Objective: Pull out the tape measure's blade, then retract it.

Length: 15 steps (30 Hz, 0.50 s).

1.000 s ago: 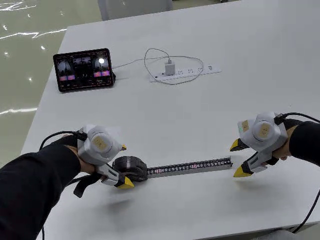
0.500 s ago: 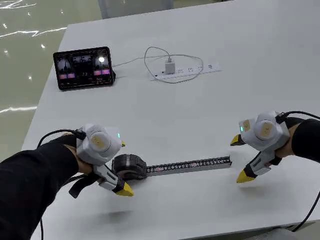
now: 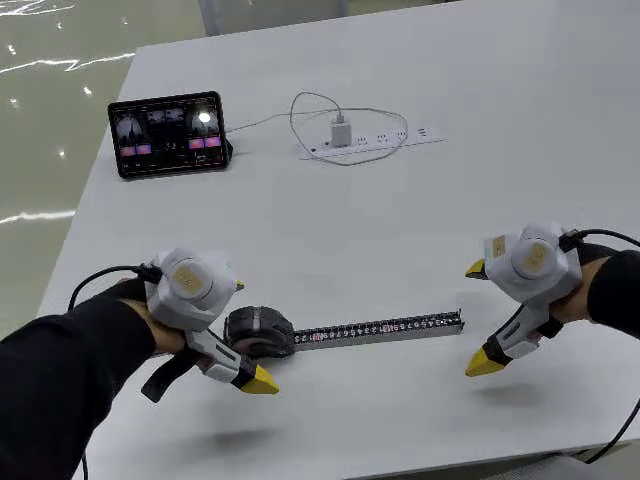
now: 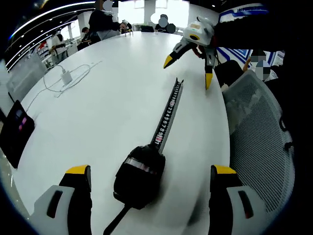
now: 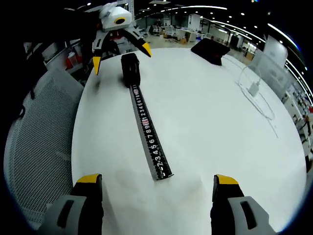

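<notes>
White table (image 3: pixel 420 215), tape measure (image 3: pixel 259 332) lying flat near the front edge, neither gripper holding it.
Black case sits between the wide-open jaws of the left gripper (image 3: pixel 250 333); in the left gripper view there is a clear gap to each jaw, no contact. Blade (image 3: pixel 380 328) is out and flat on the table, running from the case toward the right gripper (image 3: pixel 479 315). Right jaws are also wide and hold nothing; in the right gripper view the blade's end hook lies just ahead of them, in line with the gap, apart from both tips. At the far side of the table: tablet (image 3: pixel 167 135) with its screen lit, and a power strip (image 3: pixel 372 145) with a white charger (image 3: pixel 341 133) plugged in and a looped cable, well apart from the tape. Mesh chair back (image 4: pixel 259 137) beside the table edge.
</notes>
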### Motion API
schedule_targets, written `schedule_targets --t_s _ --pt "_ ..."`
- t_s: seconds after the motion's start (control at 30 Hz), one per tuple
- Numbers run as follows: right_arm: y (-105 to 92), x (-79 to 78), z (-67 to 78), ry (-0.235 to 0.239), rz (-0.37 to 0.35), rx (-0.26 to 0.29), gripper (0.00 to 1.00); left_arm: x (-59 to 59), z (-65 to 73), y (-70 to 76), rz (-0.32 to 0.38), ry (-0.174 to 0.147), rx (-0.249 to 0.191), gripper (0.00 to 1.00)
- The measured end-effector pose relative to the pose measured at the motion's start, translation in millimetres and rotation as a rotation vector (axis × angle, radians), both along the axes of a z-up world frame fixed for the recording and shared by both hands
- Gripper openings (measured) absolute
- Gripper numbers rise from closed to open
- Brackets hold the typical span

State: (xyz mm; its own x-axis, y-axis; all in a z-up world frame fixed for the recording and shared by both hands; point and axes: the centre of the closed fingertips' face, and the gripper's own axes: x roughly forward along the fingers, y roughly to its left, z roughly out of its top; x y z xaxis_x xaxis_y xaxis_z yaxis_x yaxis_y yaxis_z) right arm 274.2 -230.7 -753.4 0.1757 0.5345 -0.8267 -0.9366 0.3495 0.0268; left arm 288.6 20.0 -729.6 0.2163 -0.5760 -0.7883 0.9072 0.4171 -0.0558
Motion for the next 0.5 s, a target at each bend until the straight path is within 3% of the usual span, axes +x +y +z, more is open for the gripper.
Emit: schedule_targets --t_s 0.07,0.1,0.27,0.43,0.5 --pt "-4.9 -2.4 -2.5 0.001 -0.028 0.006 0.97 1.1 3.9 -2.9 0.084 0.025 -0.089 0.99" --pt "-6.7 -3.6 -3.0 -0.005 -0.034 0.004 0.98 2.2 3.8 -0.5 0.104 0.022 -0.101 0.99" --pt "-8.2 -8.0 2.9 -0.045 -0.096 0.058 0.99 2.3 -0.8 13.0 0.184 -0.017 -0.107 0.99" --pt "-14.9 -13.4 7.4 -0.063 -0.156 0.089 0.99 -2.5 -4.2 22.3 0.248 -0.027 -0.113 0.99" --pt "-18.3 -15.3 10.0 -0.066 -0.186 0.105 0.99 -1.3 -1.0 25.7 0.291 -0.063 -0.132 0.99"
